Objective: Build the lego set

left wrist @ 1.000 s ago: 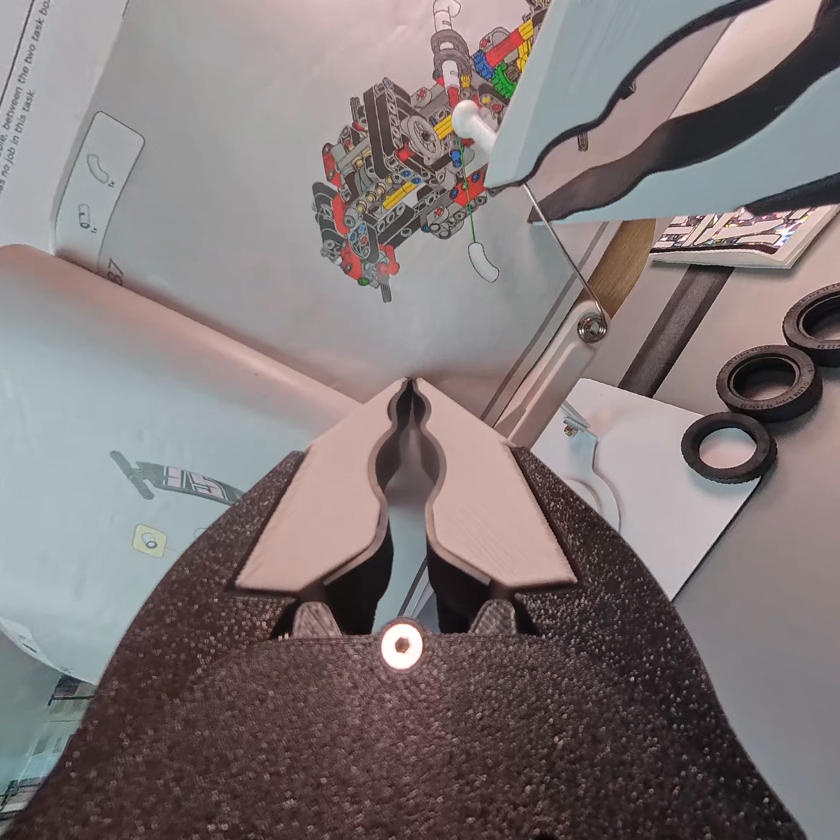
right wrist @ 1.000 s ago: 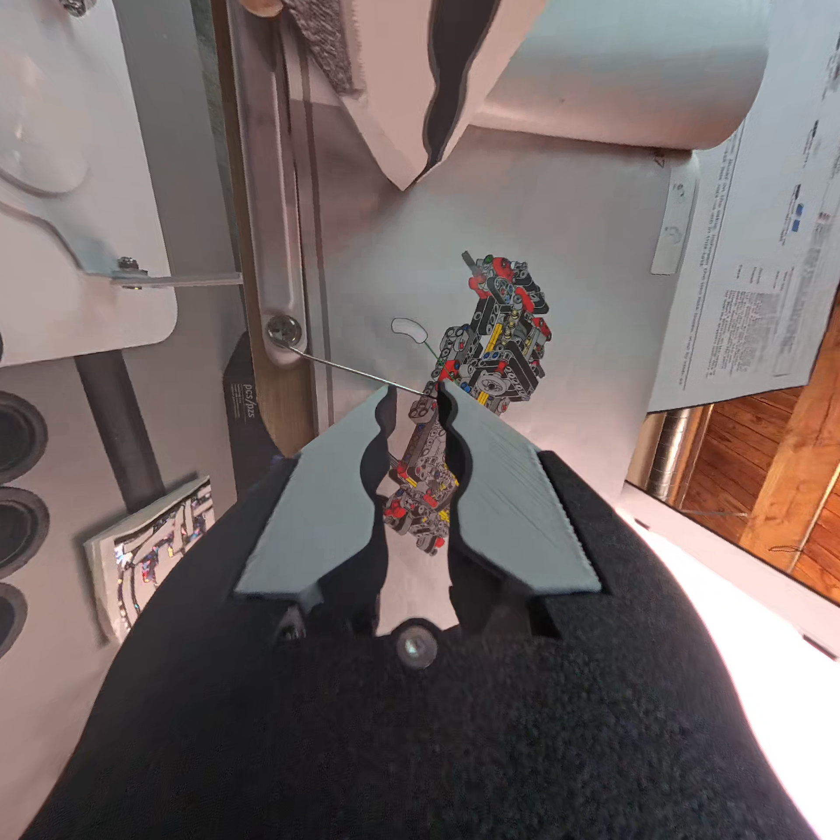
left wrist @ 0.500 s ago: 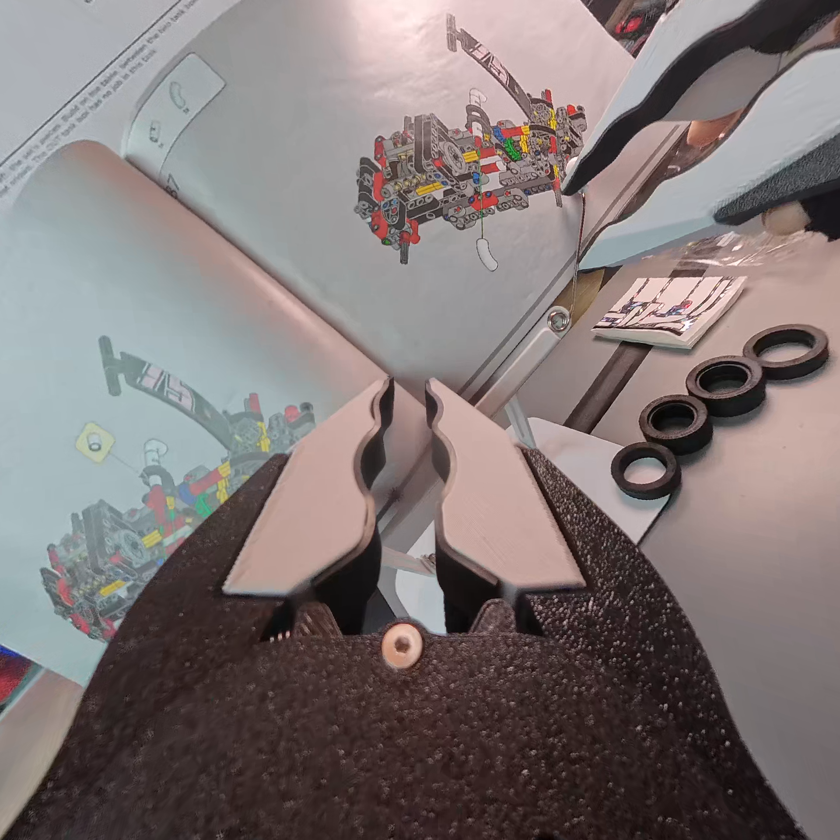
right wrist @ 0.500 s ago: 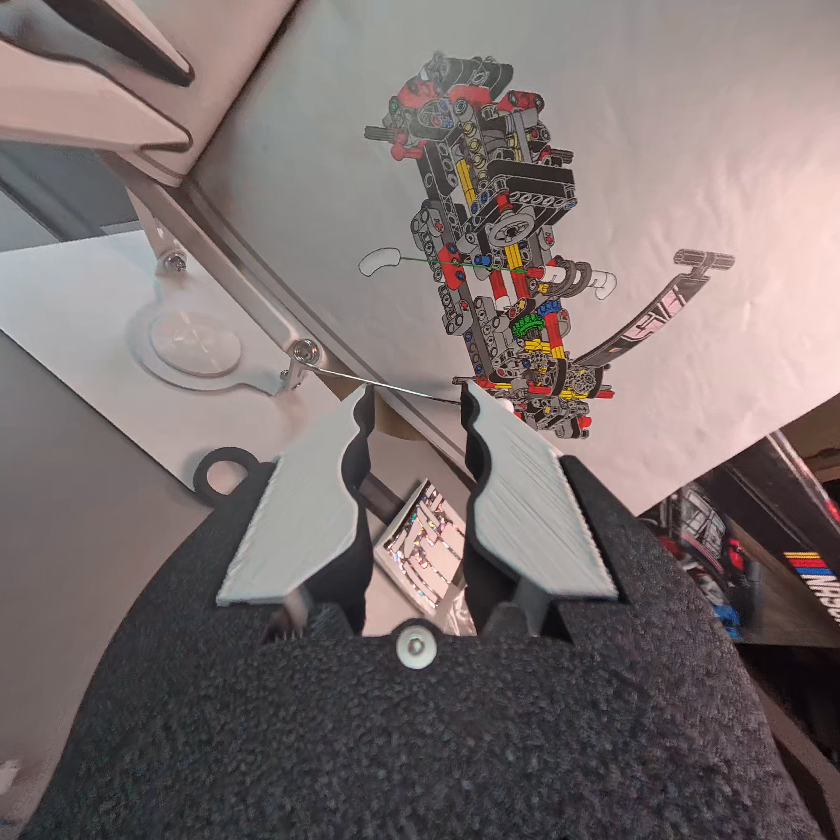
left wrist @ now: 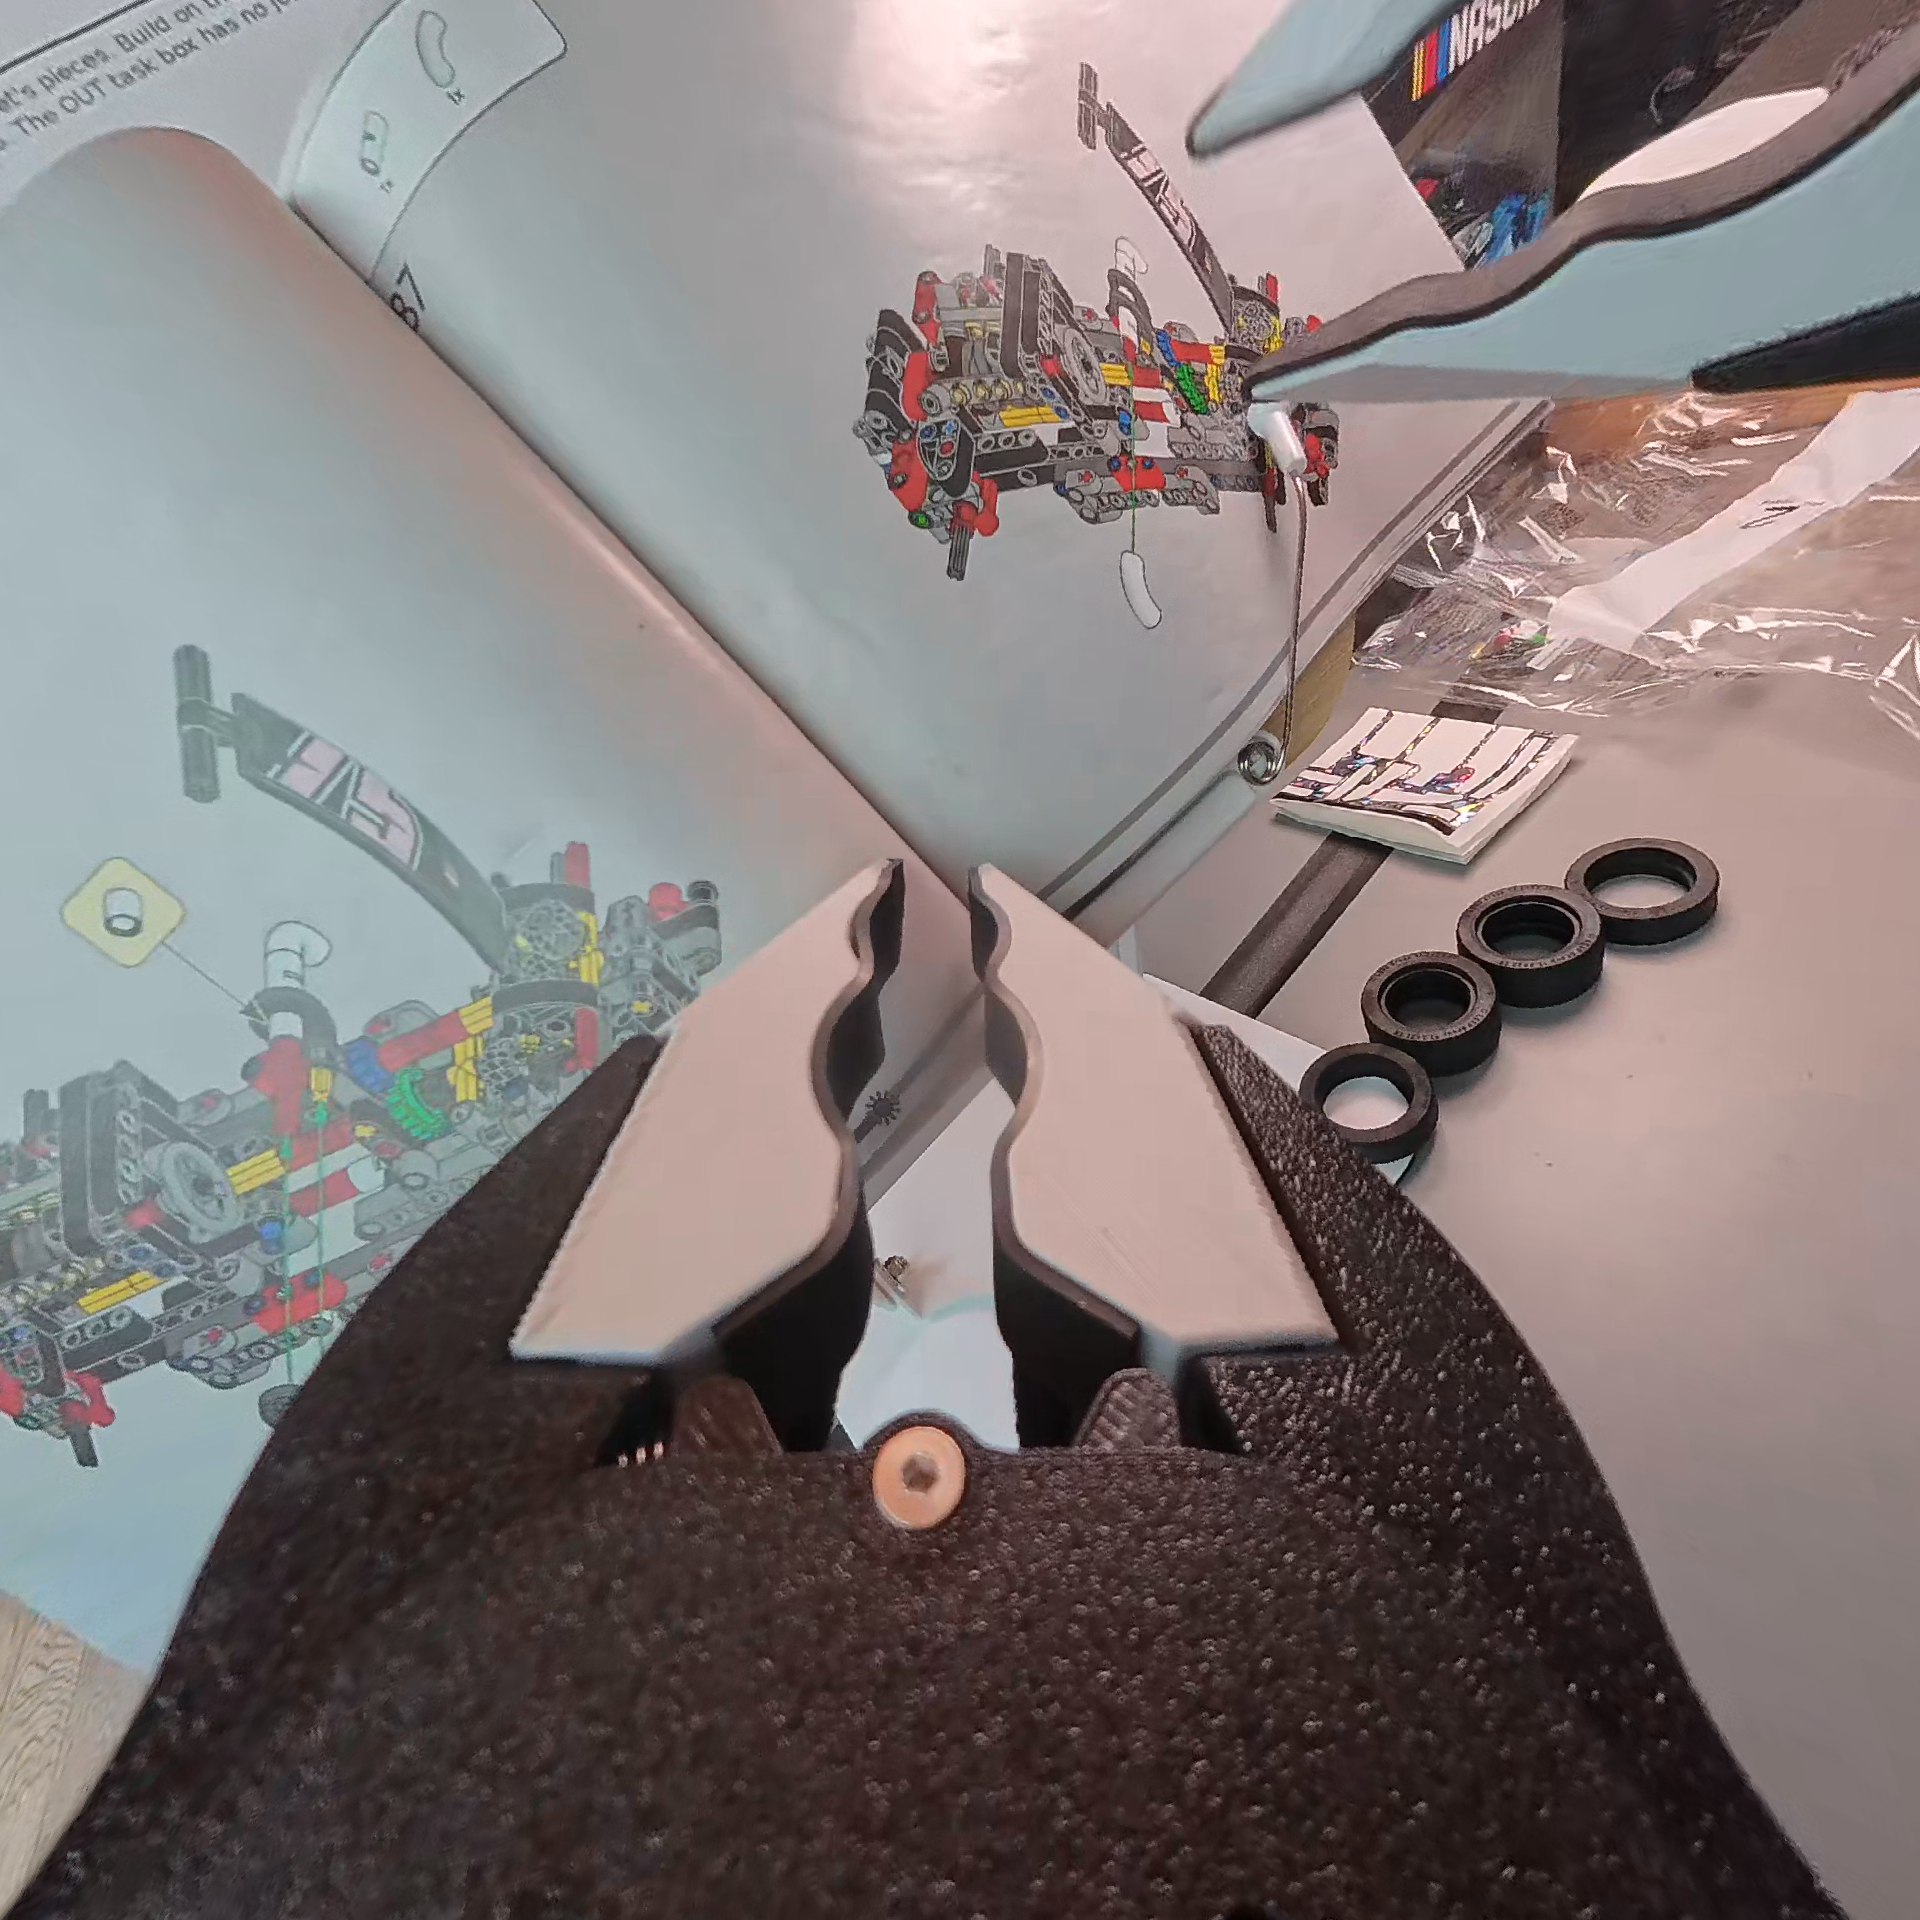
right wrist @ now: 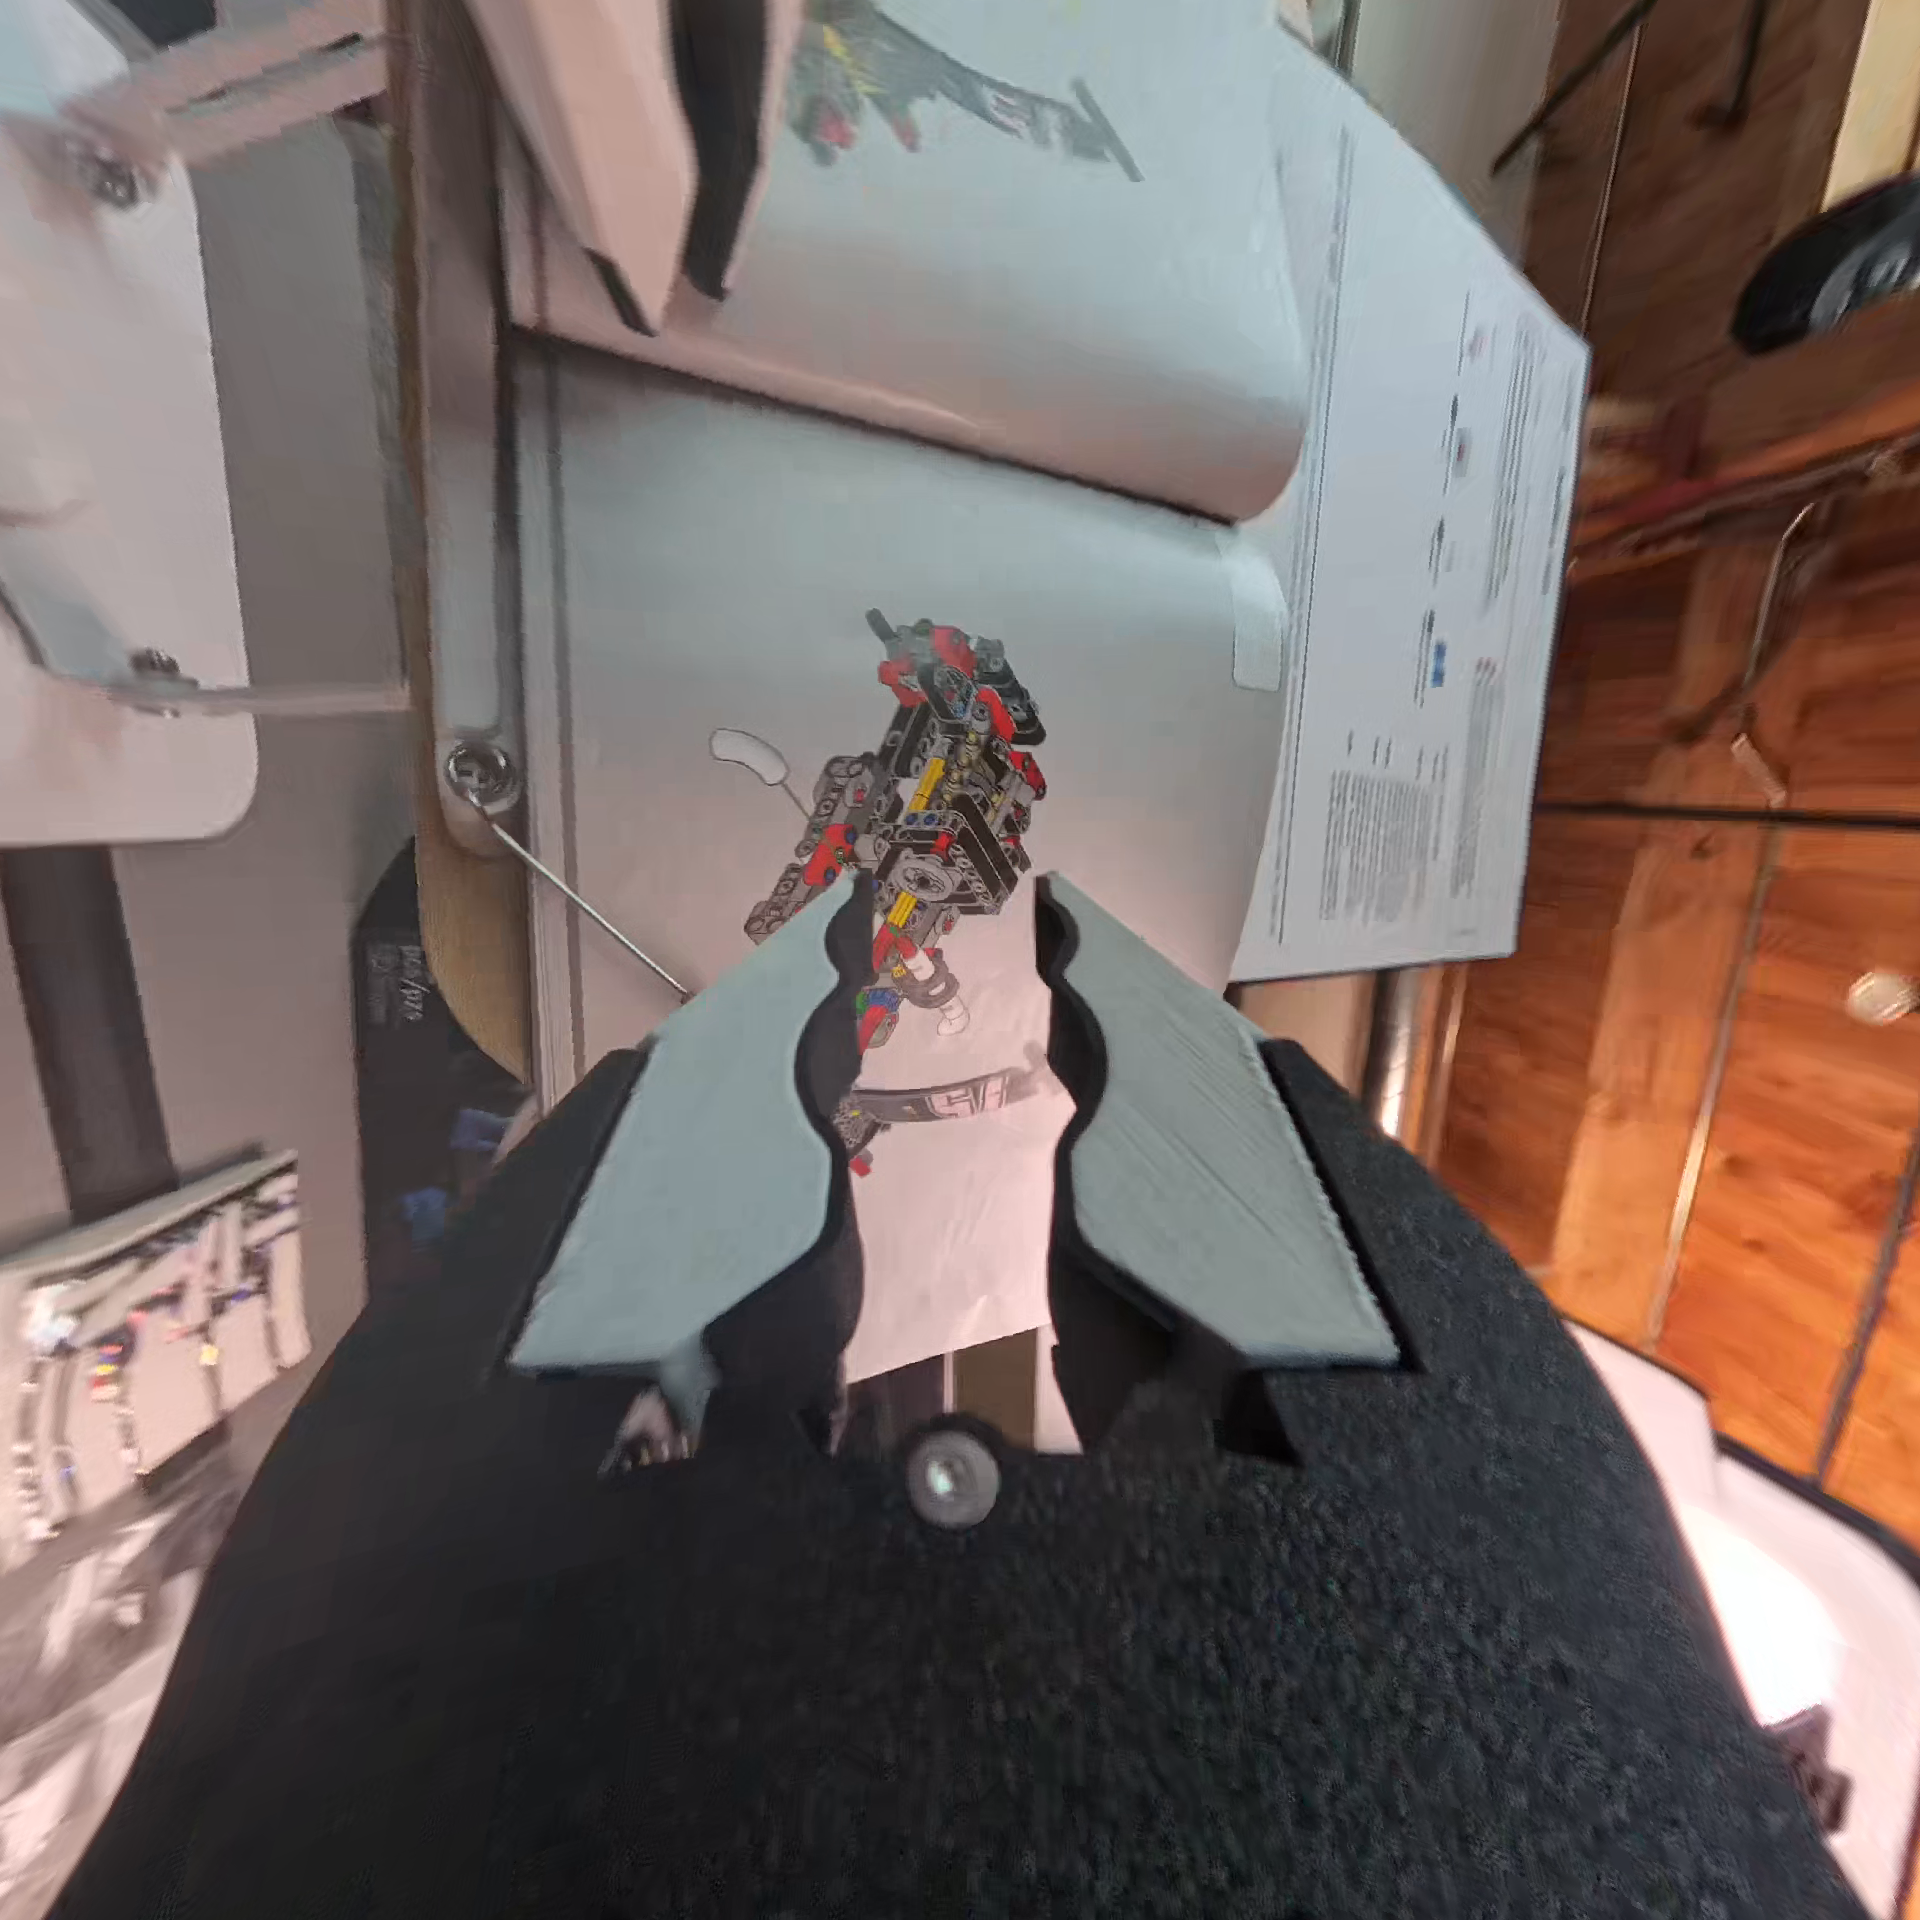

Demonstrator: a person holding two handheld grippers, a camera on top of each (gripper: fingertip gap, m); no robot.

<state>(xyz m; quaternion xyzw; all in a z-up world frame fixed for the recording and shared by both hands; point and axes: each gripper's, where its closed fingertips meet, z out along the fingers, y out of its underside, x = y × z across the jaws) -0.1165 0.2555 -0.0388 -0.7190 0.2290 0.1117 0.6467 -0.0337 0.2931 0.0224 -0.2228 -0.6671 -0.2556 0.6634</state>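
Both grippers are hanging over the open instruction booklet (left wrist: 644, 436) on its stand, and both have spread since a second ago: the left gripper (left wrist: 935, 883), then pinched shut, is now showing a narrow gap and holding nothing, while the right gripper (right wrist: 945, 883) is gaping wider, also empty. The wire page holder (left wrist: 1294, 582) is resting on the right-hand page. No loose lego part is showing in either view; four black tyres (left wrist: 1512, 982) are lying in a row on the table beside a sticker sheet (left wrist: 1423, 779). Likely the page is settled and building can be resuming
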